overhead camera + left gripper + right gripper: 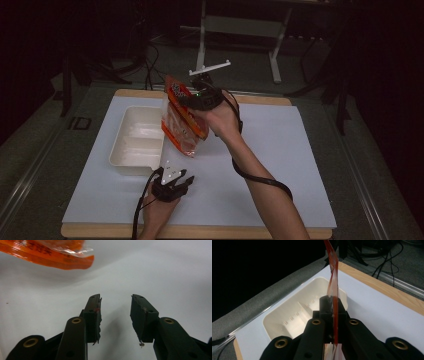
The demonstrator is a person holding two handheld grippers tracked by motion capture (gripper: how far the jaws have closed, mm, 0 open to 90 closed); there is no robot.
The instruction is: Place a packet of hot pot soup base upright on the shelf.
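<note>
Holding an orange packet (pixel 181 117) by its thin edge, the right hand-held gripper (pixel 199 97) has its jaws closed on the film, above the desk (pixel 280 150) and just beside the white tray (pixel 135 140). The left hand-held gripper (pixel 172 186) rests low with its jaws apart and empty, the packet in front of it. I think the smooth film may slip out, because the grip is only on the edge.

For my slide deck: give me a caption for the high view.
Right gripper holds an orange snack bag beside the white tray; left gripper rests open on the table.
</note>
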